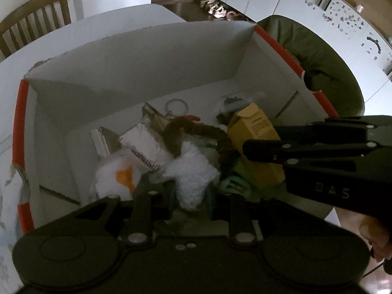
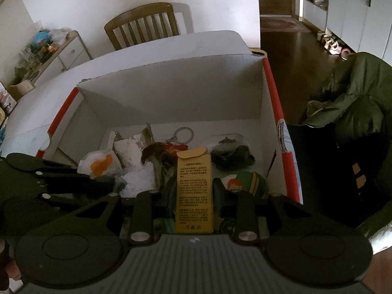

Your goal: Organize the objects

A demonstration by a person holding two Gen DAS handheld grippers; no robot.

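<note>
Both grippers hung over a white cardboard box (image 2: 171, 98) with red edges, set on the white counter (image 2: 147, 49). The left gripper (image 1: 192, 196) had its fingers closed on a white fluffy toy (image 1: 193, 171). The right gripper (image 2: 193, 196) gripped an upright yellow carton (image 2: 193, 191) between its fingers. A key ring (image 2: 184, 133) and a striped ball (image 2: 247, 183) lay on the box floor.

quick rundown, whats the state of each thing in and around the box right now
cardboard box: open on top, part filled
yellow carton: flap shut, between the right gripper fingers, grip unclear
white fluffy toy: between the left gripper fingers, grip unclear
key ring: flat on the box floor
clear bag of dark stuff: lying in the box
wooden chair: pushed up to the table
</note>
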